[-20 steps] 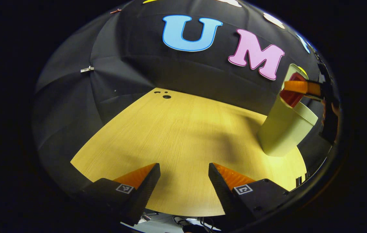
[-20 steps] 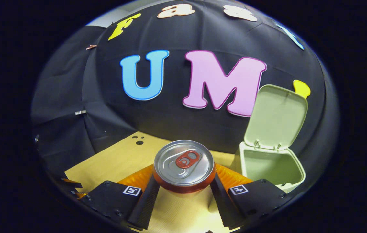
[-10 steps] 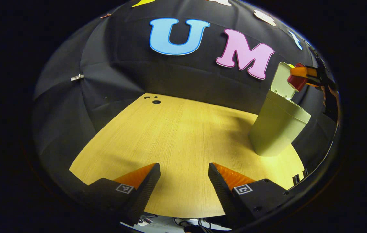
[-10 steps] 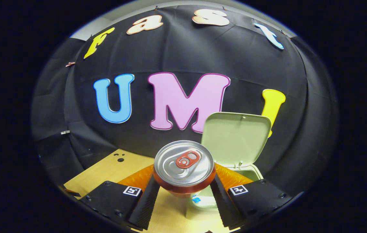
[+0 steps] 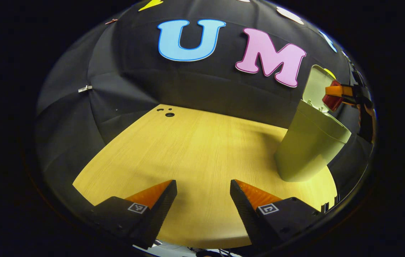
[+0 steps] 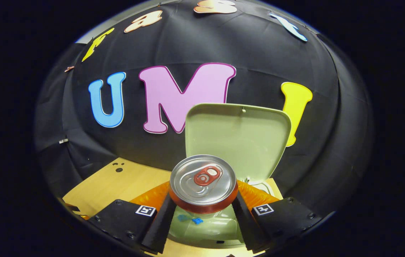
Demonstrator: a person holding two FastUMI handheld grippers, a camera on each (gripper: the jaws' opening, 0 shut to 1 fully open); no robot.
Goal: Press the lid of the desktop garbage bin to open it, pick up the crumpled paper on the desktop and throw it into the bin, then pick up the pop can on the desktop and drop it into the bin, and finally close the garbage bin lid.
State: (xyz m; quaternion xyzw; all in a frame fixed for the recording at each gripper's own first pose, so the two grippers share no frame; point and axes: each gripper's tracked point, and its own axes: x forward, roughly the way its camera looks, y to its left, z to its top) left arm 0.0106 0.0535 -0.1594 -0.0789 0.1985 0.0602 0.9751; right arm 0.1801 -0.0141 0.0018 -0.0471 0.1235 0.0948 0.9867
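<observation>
Between your right gripper's [image 6: 202, 210] two fingers: one pop can [image 6: 203, 182], upright, silver top and red pull tab facing the camera, both fingers pressed against its sides.

Directly below the can, right gripper view: garbage bin [image 6: 206, 232], pale green, mouth open; a pale mass with small blue marks lies inside, too blurred for you to say it is the crumpled paper.

Behind the can: bin lid [image 6: 238, 135], raised upright on its hinge, inner face toward you.

Left gripper view, far right: the same bin [image 5: 308, 142] standing on the desktop [image 5: 195, 153], light wood grain. Your right gripper [image 5: 341, 93] holds the red can [image 5: 332, 101] above the bin's rim, just in front of the raised lid [image 5: 316, 87].

Left gripper [image 5: 202, 200]: fingers spread apart, nothing between them, hovering over the near edge of the desktop, well apart from the bin.

Desktop, far corner: one dark round hole [image 5: 169, 114] with smaller ones beside it.

Booth wall [image 5: 134, 85]: black cloth, pinned with a small clip [image 5: 85, 88] at the left.
</observation>
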